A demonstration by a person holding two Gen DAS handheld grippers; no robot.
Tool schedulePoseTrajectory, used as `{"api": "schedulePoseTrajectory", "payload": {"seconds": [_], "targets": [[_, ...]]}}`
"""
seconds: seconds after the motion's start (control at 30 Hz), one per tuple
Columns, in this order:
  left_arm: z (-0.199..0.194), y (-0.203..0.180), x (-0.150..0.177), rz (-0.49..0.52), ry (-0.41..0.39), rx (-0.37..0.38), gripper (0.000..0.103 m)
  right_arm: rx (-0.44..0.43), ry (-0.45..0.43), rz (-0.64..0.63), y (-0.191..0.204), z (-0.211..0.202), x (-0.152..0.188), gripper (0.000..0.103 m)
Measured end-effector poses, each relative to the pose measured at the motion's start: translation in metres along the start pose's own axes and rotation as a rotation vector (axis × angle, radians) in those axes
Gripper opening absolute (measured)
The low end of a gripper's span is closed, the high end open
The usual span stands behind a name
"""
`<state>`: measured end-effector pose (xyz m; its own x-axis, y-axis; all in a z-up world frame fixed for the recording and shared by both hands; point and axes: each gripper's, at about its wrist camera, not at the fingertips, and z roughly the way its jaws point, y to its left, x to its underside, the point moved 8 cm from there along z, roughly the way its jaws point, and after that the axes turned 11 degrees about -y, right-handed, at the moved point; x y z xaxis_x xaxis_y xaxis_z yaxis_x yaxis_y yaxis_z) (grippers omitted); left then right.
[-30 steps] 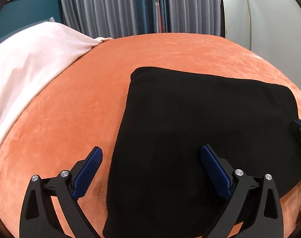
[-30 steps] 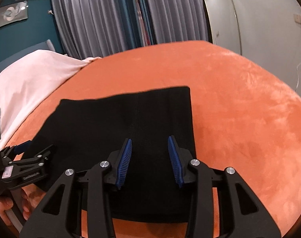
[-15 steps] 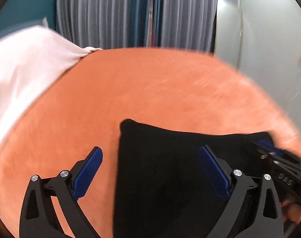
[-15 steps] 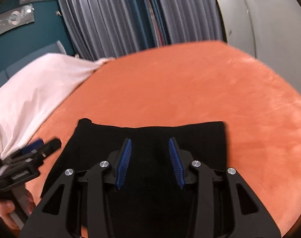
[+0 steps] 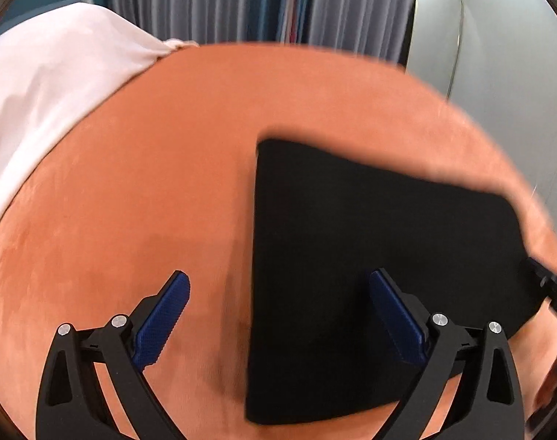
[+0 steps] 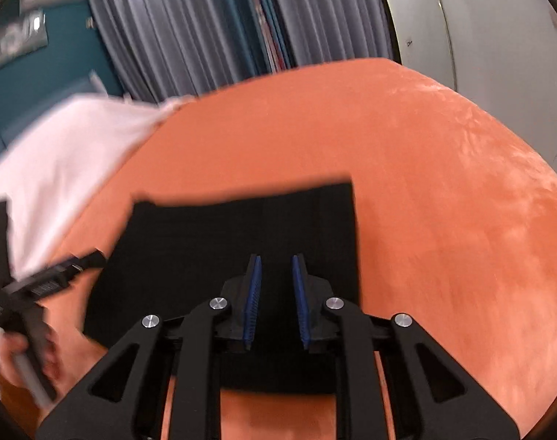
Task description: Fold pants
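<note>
An orange velvety bed cover (image 5: pixel 168 183) fills most of both views and carries everything else. Beyond both claws hang grey and blue curtains (image 6: pixel 190 29), and far off to the left of the claws lies a pale pink sheet (image 5: pixel 40 110), bunched at its far corner where it meets the orange cloth.

The black pants (image 5: pixel 352 256) lie flat on the cover, folded into a compact block with straight edges and squared corners. Seen from the left claw (image 5: pixel 278 319), the block sits ahead and to the right: its left edge runs between the two fingers, so the left pad hangs over bare orange cloth and the right pad over black fabric. That claw stands wide open and has hold of nothing.

From the right claw (image 6: pixel 276 293), the pants (image 6: pixel 223 256) lie straight ahead and to the left, their right edge just to the right of the fingers. Its jaws have just been closing — the blue ridged pads now stand close together with a narrow gap between them. Black fabric lies behind and beneath the gap, yet no fold shows pinched between the pads, so it grips nothing visible.

At the left edge of the right view the left claw (image 6: pixel 76 267) appears blurred, its tip just beside the pants' left edge, with a person's hand (image 6: pixel 32 359) on its handle below.
</note>
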<state>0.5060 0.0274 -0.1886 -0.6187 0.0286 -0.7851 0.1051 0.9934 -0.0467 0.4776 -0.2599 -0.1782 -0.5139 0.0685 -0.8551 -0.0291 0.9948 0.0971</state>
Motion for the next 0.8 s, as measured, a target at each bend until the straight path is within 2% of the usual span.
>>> {"api": "schedulePoseTrajectory", "payload": {"seconds": [0.07,0.17,0.23,0.3,0.37,0.4,0.43,0.5,0.57,0.63,0.7,0.8], "targets": [[0.011,0.005,0.011,-0.025,0.010,0.027,0.098,-0.011,-0.032,0.002,-0.008,0.005,0.009,0.014],[-0.004,0.010,0.006,-0.085,0.026,0.014,0.096,0.019,0.004,0.032,-0.006,-0.005,-0.002,0.013],[-0.026,0.007,0.000,-0.055,-0.001,-0.017,0.094,0.053,-0.015,0.031,-0.005,-0.030,-0.008,0.017],[-0.055,-0.003,-0.003,-0.012,-0.044,-0.015,0.094,0.063,-0.048,0.042,-0.005,-0.059,-0.006,0.021],[-0.082,-0.011,-0.004,0.020,-0.080,-0.016,0.096,0.056,-0.065,0.059,-0.003,-0.083,-0.002,0.034],[-0.098,-0.017,-0.004,0.030,-0.099,-0.010,0.096,0.055,-0.080,0.058,0.000,-0.097,0.001,0.047],[-0.115,-0.023,-0.003,0.032,-0.113,0.002,0.096,0.054,-0.087,0.049,0.003,-0.108,0.004,0.053],[-0.137,-0.031,0.002,0.035,-0.129,0.013,0.096,0.052,-0.105,0.035,0.010,-0.130,0.007,0.054],[-0.159,-0.038,0.007,0.061,-0.149,-0.016,0.098,0.045,-0.114,0.015,0.018,-0.144,0.007,0.062],[-0.179,-0.044,0.015,0.100,-0.170,-0.055,0.098,0.074,-0.144,-0.006,0.022,-0.163,0.011,0.085],[-0.195,-0.046,0.022,0.129,-0.179,-0.101,0.098,0.081,-0.154,-0.001,0.023,-0.175,0.015,0.087],[-0.218,-0.052,0.033,0.135,-0.191,-0.093,0.098,0.075,-0.152,0.029,0.023,-0.190,0.023,0.090]]}}
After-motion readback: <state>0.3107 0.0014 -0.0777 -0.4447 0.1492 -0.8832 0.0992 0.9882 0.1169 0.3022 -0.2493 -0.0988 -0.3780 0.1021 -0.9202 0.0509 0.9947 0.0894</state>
